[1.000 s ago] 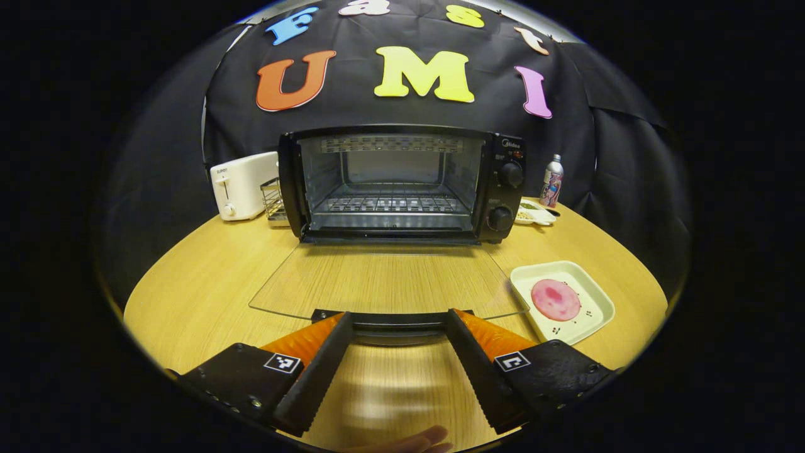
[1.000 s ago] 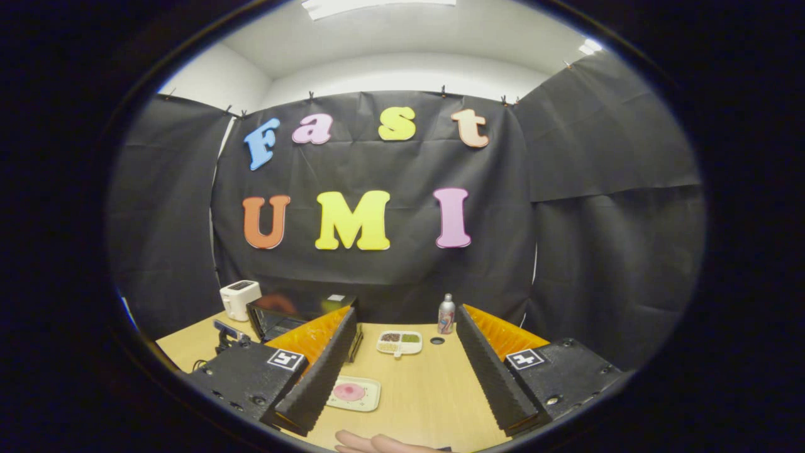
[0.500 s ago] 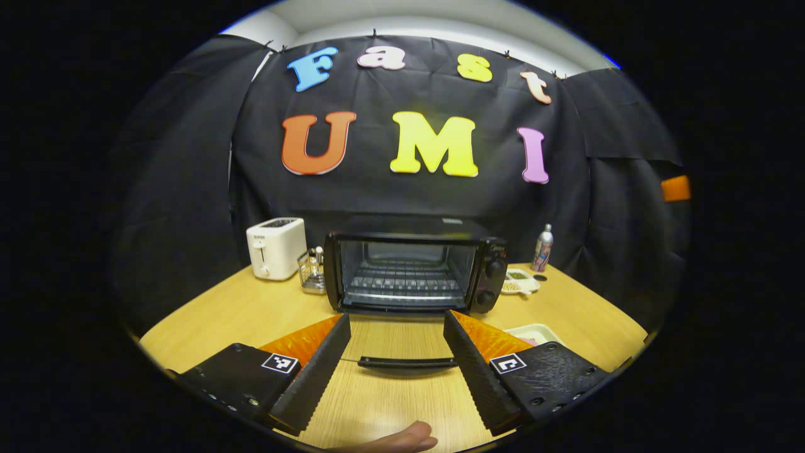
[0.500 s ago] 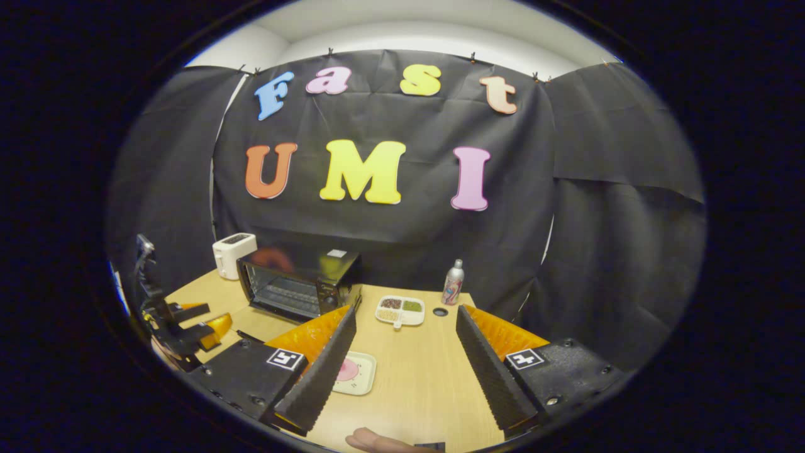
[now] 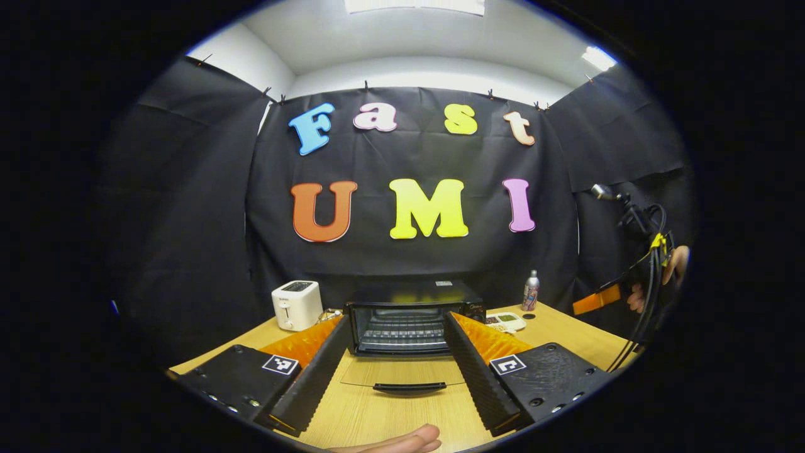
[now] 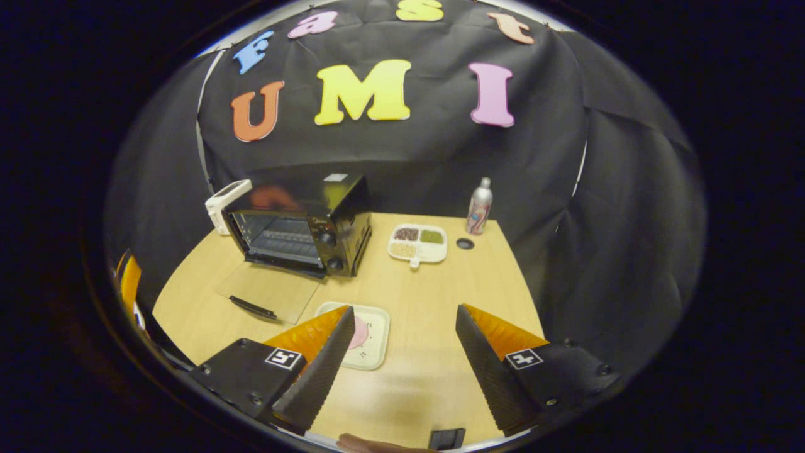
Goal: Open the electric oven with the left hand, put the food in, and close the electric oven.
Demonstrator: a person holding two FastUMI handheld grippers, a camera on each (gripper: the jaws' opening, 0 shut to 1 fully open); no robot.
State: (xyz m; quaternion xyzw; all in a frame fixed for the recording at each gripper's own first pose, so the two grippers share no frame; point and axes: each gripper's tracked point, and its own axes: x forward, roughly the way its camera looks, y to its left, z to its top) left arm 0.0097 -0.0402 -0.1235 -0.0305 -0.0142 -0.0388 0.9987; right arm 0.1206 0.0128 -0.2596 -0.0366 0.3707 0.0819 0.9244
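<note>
The electric oven (image 6: 295,226) stands at the back of the wooden table (image 6: 427,352), its one glass door (image 6: 267,292) folded flat on the tabletop. You hold your left gripper (image 5: 396,371) and right gripper (image 6: 402,362) with jaws spread and empty. One pink food slice (image 6: 360,332) lies on one white plate (image 6: 371,343), beside the door, under your right gripper.

The left gripper (image 5: 396,365) is raised above the wooden table (image 5: 566,327), fingers spread apart and holding nothing. Between them stands the electric oven (image 5: 412,318), its glass door (image 5: 402,375) folded down flat (handle nearest the camera). A white toaster (image 5: 297,304) stands left of the oven; a bottle (image 5: 531,290) and a divided dish (image 5: 505,322) stand right.
</note>
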